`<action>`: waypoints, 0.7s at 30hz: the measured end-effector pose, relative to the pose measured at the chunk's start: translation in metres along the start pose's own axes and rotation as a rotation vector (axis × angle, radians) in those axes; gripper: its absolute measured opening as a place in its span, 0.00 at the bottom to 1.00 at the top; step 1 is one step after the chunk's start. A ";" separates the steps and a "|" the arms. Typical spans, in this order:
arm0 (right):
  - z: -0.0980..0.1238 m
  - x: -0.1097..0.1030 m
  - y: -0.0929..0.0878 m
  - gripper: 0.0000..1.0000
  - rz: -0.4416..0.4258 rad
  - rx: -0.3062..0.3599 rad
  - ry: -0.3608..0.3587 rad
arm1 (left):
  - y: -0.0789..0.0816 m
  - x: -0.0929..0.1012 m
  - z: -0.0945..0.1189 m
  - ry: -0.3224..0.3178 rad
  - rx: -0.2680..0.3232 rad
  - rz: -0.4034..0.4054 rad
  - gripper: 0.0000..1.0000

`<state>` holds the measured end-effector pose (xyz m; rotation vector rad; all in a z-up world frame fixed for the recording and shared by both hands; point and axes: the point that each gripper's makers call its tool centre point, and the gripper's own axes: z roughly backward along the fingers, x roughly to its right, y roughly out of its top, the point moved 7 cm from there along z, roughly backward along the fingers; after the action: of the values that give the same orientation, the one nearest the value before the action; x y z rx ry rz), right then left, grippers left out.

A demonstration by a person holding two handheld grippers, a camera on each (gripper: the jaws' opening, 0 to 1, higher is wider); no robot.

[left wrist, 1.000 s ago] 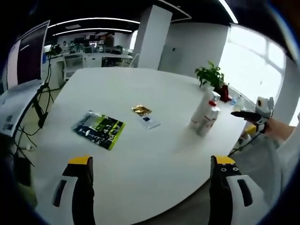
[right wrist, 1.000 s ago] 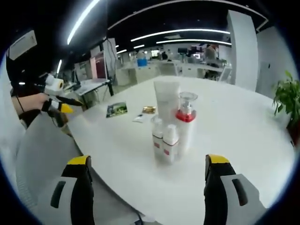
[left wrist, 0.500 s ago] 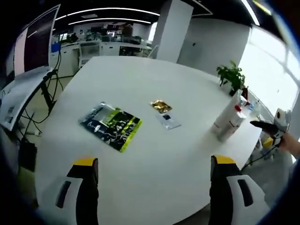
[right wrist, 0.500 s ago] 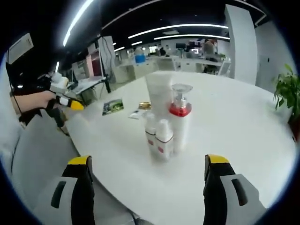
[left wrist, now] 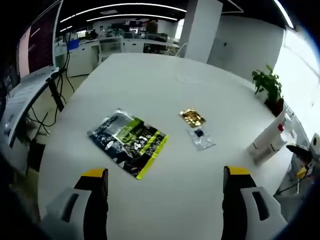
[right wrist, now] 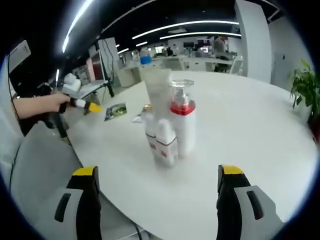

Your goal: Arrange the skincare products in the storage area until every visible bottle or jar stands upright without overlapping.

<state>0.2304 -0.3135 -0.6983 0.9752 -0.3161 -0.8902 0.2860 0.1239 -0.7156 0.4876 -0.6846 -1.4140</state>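
Note:
Several skincare containers stand upright in a tight cluster on the white table (right wrist: 250, 130): a tall white tube (right wrist: 157, 92), a pump bottle with a red collar (right wrist: 183, 125) and two small red-labelled bottles (right wrist: 165, 146). My right gripper (right wrist: 157, 171) is open, a short way in front of them, with nothing between its fingers. In the left gripper view the same cluster (left wrist: 269, 143) is far off to the right. My left gripper (left wrist: 165, 172) is open over the table's near edge, facing a green and black packet (left wrist: 129, 142).
A gold sachet (left wrist: 192, 118) and a clear sachet (left wrist: 201, 139) lie mid-table. A potted plant (left wrist: 267, 85) stands at the far right edge. A hand holds the left gripper (right wrist: 82, 104) at the table's left edge. Desks and monitors lie beyond the table.
The left gripper has moved forward over the table, so the packet and sachets look nearer and the bottles sit further right. The right gripper has come slightly closer to the bottles.

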 end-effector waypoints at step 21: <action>0.004 0.013 -0.009 0.94 -0.048 -0.004 -0.036 | 0.035 -0.010 -0.052 0.259 -0.053 0.052 0.91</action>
<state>0.2313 -0.3277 -0.7056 0.9677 -0.3225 -0.9523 0.3471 0.1335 -0.7312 0.5951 -0.4469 -1.2889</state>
